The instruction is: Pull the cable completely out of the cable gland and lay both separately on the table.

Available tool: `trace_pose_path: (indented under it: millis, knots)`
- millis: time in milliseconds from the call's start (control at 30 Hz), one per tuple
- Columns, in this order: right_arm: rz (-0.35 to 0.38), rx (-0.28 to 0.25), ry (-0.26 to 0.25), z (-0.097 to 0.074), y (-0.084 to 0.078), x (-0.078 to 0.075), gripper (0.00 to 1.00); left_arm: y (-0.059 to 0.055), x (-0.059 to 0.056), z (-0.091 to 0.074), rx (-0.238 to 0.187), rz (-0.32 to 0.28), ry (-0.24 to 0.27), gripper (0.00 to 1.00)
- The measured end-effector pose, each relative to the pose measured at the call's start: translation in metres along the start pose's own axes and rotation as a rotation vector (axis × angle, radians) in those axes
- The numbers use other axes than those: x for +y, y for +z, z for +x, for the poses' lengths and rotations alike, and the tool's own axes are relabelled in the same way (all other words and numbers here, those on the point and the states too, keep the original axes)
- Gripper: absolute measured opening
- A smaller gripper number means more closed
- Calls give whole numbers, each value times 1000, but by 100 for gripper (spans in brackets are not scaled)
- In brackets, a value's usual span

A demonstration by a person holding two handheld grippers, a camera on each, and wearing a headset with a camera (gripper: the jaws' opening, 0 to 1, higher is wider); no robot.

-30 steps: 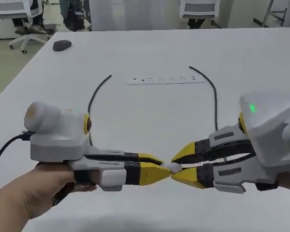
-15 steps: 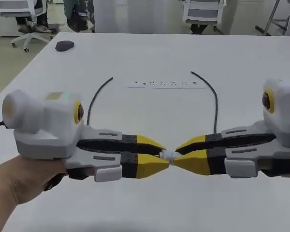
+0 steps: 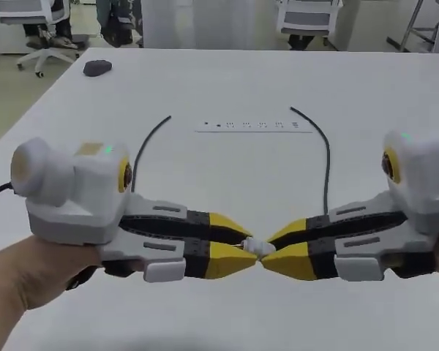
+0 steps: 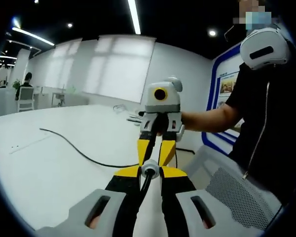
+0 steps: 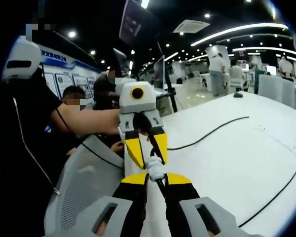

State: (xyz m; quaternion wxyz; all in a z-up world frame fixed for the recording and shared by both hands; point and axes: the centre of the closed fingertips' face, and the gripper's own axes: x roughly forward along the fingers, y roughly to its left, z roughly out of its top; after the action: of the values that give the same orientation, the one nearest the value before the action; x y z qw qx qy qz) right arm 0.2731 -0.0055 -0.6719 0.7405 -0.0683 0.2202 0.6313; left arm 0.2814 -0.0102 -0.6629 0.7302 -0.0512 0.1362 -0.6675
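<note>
A small white cable gland [image 3: 257, 248] hangs above the white table [image 3: 227, 175], pinched between two grippers that meet tip to tip. My left gripper [image 3: 249, 252] comes in from the left and is shut at the gland [image 4: 149, 170]. My right gripper [image 3: 268, 257] comes in from the right, shut on the black cable [image 5: 161, 186] just behind the gland [image 5: 155, 169]. The cable [image 3: 325, 164] trails back over the table from behind the right gripper. Another black stretch of cable [image 3: 148, 145] lies behind the left gripper. How far the cable sits inside the gland is hidden by the jaws.
A flat white power strip [image 3: 249, 126] lies across the middle of the table. A dark computer mouse [image 3: 96, 68] sits at the far left corner. Office chairs [image 3: 304, 16] stand beyond the far edge. A person's hand [image 3: 29, 281] holds the left gripper near the front edge.
Both grippers stay tip to tip on the gland and have sunk slightly toward the table. The right gripper has levelled out; neither hold has changed.
</note>
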Motion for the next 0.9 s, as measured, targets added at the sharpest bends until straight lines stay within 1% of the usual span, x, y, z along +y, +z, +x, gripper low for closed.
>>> trace_pose_path:
  millis: [33,67,100,133,167,200,267,300,333,367,467,500,533,567,600,667,700,733,767,800,833,867,900]
  knots:
    - [-43,1,-13,0,1,0,7,0,1,0,-8,-26,5,15]
    - [-131,1,-41,0,2,-1,7,1,3,0,-18,-64,17,15]
    - [-189,20,-58,0,1,0,7,-1,3,0,-16,-108,12,15]
    - [-220,27,-70,0,0,0,7,-1,3,0,-19,-134,11,15]
    - [-265,30,-83,0,0,0,7,-1,4,0,-23,-183,15,15]
    - [-281,30,-95,0,1,-1,7,-1,6,0,-29,-174,14,15]
    - [-266,20,-102,0,1,-2,8,1,7,0,-44,-145,24,15]
    - [-250,20,-105,-1,1,-3,8,1,6,0,-45,-138,25,15]
    - [-195,37,-114,-2,-2,-6,8,1,6,0,-43,-110,31,15]
    - [-200,47,-109,-2,-3,-6,8,0,6,1,-39,-104,31,15]
    - [-251,73,-123,-3,-7,-8,7,-1,7,1,-32,-85,36,15]
    - [-289,102,-131,-3,-10,-9,4,0,7,1,-36,-87,36,15]
    - [-320,101,-140,-3,-9,-11,4,-1,7,1,-35,-90,36,15]
    - [-312,112,-137,-1,-12,-9,2,-2,7,1,-30,-89,35,15]
    - [-321,120,-138,-1,-13,-9,2,-3,7,1,-27,-89,36,15]
    - [-357,155,-168,-2,-18,-15,0,-5,7,2,-22,-83,42,15]
    - [-341,142,-171,0,-17,-15,0,-6,10,2,-19,-70,60,15]
    - [-335,147,-174,0,-18,-16,0,-7,9,2,-12,-64,62,15]
    - [-294,161,-215,-3,-21,-22,0,-9,12,3,0,-43,81,15]
    - [-282,167,-233,-5,-23,-25,0,-9,13,3,3,-38,91,15]
    - [-245,187,-261,-9,-29,-30,0,-12,14,3,12,-36,101,15]
    - [-220,198,-299,-16,-34,-35,0,-16,19,0,27,-26,129,14]
    - [-202,207,-338,-22,-38,-41,0,-18,22,-2,24,-28,145,14]
